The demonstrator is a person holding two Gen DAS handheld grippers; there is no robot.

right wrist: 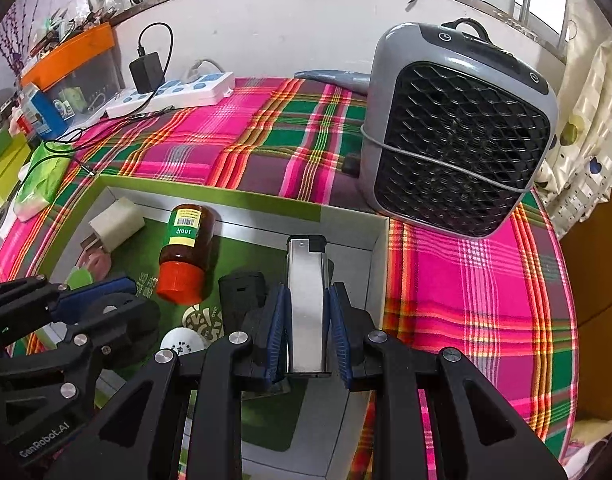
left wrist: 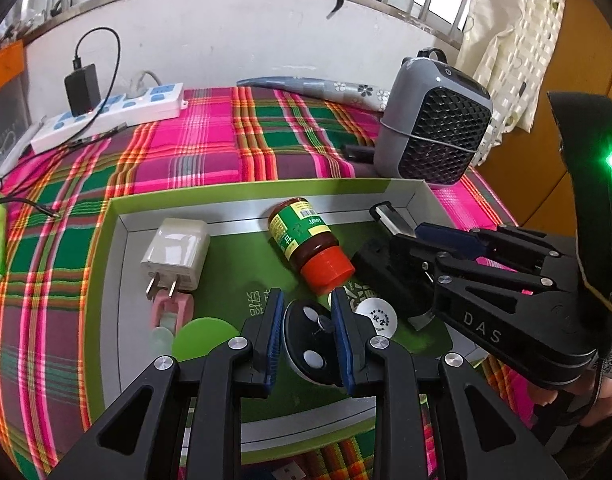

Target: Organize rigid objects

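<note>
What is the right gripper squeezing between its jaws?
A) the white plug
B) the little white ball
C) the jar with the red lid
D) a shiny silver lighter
D: in the right wrist view, the right gripper has its blue pads pressed on both sides of the silver lighter, while the jar lies loose in the green box.

A grey fan heater (right wrist: pixel 457 132) stands on the plaid cloth (right wrist: pixel 234 136). Against the wall lies a white power strip (left wrist: pixel 110 114) with a black adapter (left wrist: pixel 81 90) plugged in.
</note>
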